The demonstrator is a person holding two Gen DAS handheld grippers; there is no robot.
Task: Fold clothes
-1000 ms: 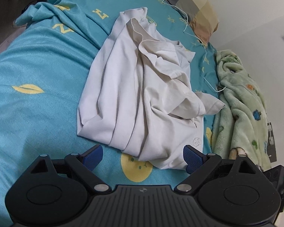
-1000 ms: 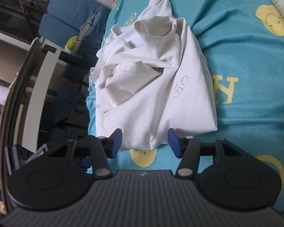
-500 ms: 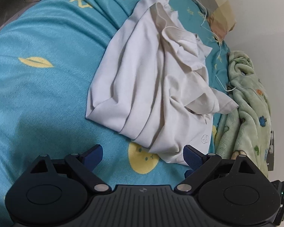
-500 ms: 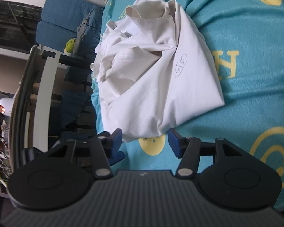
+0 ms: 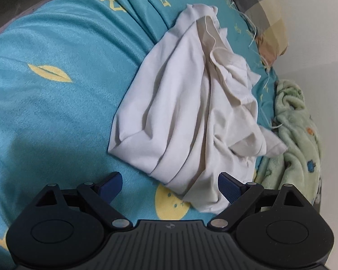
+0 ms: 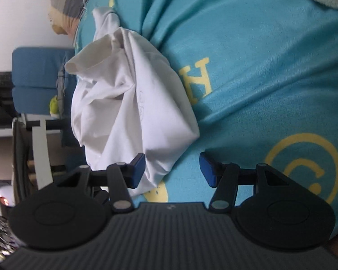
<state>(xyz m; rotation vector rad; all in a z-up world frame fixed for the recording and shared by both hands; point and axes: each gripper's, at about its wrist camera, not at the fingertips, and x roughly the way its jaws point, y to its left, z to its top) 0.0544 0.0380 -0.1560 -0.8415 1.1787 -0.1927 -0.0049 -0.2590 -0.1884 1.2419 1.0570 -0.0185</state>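
Observation:
A crumpled white T-shirt (image 5: 191, 117) lies in a heap on the teal bedsheet (image 5: 56, 112). It also shows in the right wrist view (image 6: 133, 103). My left gripper (image 5: 170, 185) is open and low over the sheet, with the shirt's near corner lying between its blue pads. My right gripper (image 6: 172, 168) is open, its left pad against the shirt's near hem, with the hem reaching into the gap. Neither holds anything.
A light green fleece blanket (image 5: 297, 135) lies bunched at the right of the shirt. A checked pillow (image 5: 259, 9) sits at the head of the bed by the white wall. A blue chair (image 6: 38, 76) and dark furniture stand beyond the bed edge.
Both grippers have dropped lower and closer to the shirt's near edge. The right wrist view has swung right, so the shirt now sits left of centre. Both stay open.

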